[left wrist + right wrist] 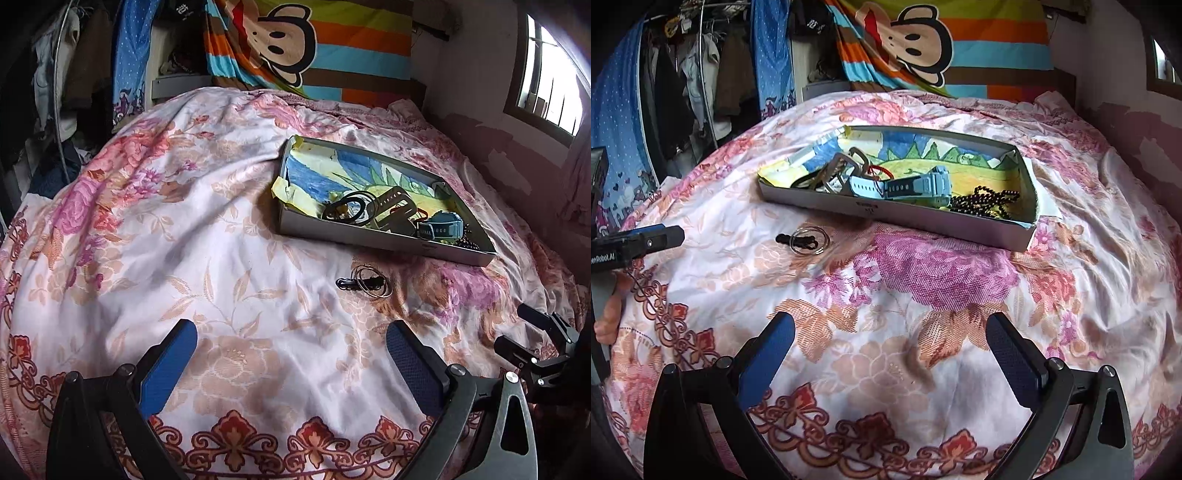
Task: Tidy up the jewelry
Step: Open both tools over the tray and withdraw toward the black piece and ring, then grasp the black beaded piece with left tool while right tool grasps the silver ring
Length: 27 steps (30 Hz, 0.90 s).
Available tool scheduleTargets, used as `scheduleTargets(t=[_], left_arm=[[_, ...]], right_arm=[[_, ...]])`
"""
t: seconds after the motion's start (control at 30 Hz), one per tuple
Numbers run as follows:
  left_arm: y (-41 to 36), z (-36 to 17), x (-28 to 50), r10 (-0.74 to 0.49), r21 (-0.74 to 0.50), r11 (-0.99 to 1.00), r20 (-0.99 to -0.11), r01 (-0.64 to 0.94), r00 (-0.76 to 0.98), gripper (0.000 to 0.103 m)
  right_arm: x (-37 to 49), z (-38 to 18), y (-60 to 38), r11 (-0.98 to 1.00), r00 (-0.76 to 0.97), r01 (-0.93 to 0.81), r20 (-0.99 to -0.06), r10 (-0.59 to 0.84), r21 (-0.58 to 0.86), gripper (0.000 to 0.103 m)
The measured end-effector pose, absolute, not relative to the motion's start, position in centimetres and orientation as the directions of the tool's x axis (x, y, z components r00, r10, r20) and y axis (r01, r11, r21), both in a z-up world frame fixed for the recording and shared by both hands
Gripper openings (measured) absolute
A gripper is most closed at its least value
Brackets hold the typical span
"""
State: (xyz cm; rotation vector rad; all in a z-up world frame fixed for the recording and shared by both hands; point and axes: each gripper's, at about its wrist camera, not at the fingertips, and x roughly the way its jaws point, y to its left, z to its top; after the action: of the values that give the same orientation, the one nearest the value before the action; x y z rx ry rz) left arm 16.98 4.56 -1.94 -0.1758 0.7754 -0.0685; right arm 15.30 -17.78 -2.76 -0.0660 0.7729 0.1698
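A shallow grey box [369,240] [886,218] lined with a coloured drawing lies on the floral bedspread. Inside it are a light blue watch [441,225] [905,184], dark bracelets and straps [354,208] [831,173], and a black bead chain [988,201]. On the cover in front of the box lies a thin silver ring with a black clasp piece [365,283] [805,240]. My left gripper [291,339] is open with nothing between its fingers, short of the ring. My right gripper [890,332] is open and empty, nearer than the box.
The floral bedspread [184,221] [942,277] covers the whole bed. A striped monkey-print cloth [295,40] hangs behind, clothes hang at the left [687,85], and a window [546,77] is in the right wall. A hand [609,314] shows at the left edge.
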Motion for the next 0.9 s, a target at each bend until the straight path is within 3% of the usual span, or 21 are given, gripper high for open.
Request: scheduleTargets(t=[0.37,0.73,0.83,0.9], left_arm=[[5.5,-3.6,21.4,-0.183,-0.269,0.962,-0.746,-0.038,0.640,0.103],[4.5,-3.4,23.2,-0.269,-0.293,0.954,-0.731,0.067,0.627,0.102],[4.4,-3.3,23.8,-0.309,-0.312,0.944,-0.728,0.106,0.611,0.095],[4.6,-3.6,24.4,-0.343,-0.332,0.934,-0.732,0.131,0.589,0.085]], right_arm=[[17.1,-3.4,-17.0,0.978,0.687,-0.207,-0.715,0.131,-0.019,0.102],[17.9,-3.1,-15.7,0.958,0.695,-0.282,-0.698,0.172,-0.044,0.101],[18.1,-2.8,-15.2,0.948,0.699,-0.315,-0.687,0.200,-0.045,0.101],[18.3,-2.7,-15.0,0.940,0.698,-0.339,-0.681,0.219,-0.045,0.101]])
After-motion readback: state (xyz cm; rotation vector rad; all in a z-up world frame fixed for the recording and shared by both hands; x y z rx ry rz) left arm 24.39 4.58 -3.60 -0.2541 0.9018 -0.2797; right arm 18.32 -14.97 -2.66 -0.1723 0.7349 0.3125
